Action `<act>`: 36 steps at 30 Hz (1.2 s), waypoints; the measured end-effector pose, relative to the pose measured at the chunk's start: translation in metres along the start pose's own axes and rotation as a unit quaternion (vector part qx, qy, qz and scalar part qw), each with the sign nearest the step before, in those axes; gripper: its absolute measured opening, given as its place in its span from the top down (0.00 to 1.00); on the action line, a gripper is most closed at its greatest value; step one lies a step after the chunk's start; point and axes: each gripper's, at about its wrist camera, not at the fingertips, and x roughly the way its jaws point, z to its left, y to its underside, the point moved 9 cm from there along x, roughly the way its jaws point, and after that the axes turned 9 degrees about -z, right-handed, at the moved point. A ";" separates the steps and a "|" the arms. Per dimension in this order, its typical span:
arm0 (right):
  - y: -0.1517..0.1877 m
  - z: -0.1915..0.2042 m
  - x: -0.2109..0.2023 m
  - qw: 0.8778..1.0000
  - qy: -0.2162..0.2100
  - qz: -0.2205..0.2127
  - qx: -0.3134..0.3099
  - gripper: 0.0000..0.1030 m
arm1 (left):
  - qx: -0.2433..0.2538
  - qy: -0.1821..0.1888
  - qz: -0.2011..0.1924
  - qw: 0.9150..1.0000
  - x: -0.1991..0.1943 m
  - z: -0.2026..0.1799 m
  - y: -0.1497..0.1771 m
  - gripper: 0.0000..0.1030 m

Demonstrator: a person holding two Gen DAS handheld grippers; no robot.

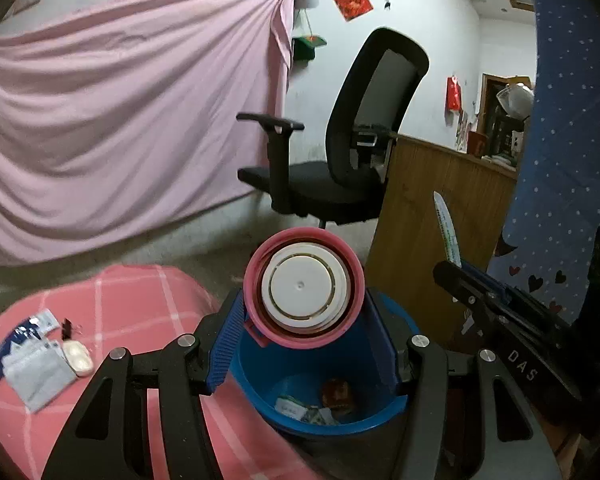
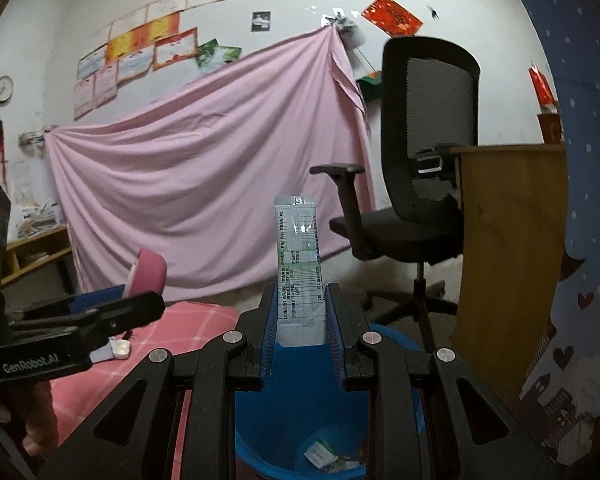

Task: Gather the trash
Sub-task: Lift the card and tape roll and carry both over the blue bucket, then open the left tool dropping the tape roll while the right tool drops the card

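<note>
A pink-rimmed round container (image 1: 304,284) is clamped between the blue pads of the left gripper (image 1: 306,334), directly above the blue bin (image 1: 260,376) holding scraps. The right gripper (image 2: 302,322) pinches an upright sachet (image 2: 299,264) over the same bin. More wrappers (image 1: 28,360) lie on the pink checked cloth (image 1: 140,300).

Centre frame, the left gripper (image 1: 304,344) has its jaws clamped on a pink cup (image 1: 304,288) with a white lid, tipped mouth toward the camera, right above the blue bin (image 1: 260,376). Scraps lie at the bin's bottom. At right, the right gripper (image 1: 456,268) pinches a slim white sachet (image 1: 447,228). Lower left, wrappers (image 1: 28,356) rest on the pink checked bed (image 1: 140,300).
</note>
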 end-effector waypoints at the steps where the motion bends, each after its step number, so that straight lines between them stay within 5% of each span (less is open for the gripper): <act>1: 0.003 -0.003 0.001 1.000 0.001 0.005 0.002 0.79 | -0.004 0.001 0.005 1.000 0.000 0.002 0.003 0.48; 18: 0.047 -0.021 0.031 0.994 0.017 0.104 0.040 0.78 | -0.085 -0.009 0.101 0.991 0.040 0.031 0.038 0.48; 22: 0.053 -0.022 0.033 0.992 0.021 0.116 0.042 0.67 | -0.082 -0.011 0.098 0.992 0.038 0.034 0.037 0.47; 36: 0.031 -0.007 0.035 0.994 0.017 0.094 0.050 0.58 | -0.085 -0.039 0.061 0.994 0.007 0.058 0.020 0.47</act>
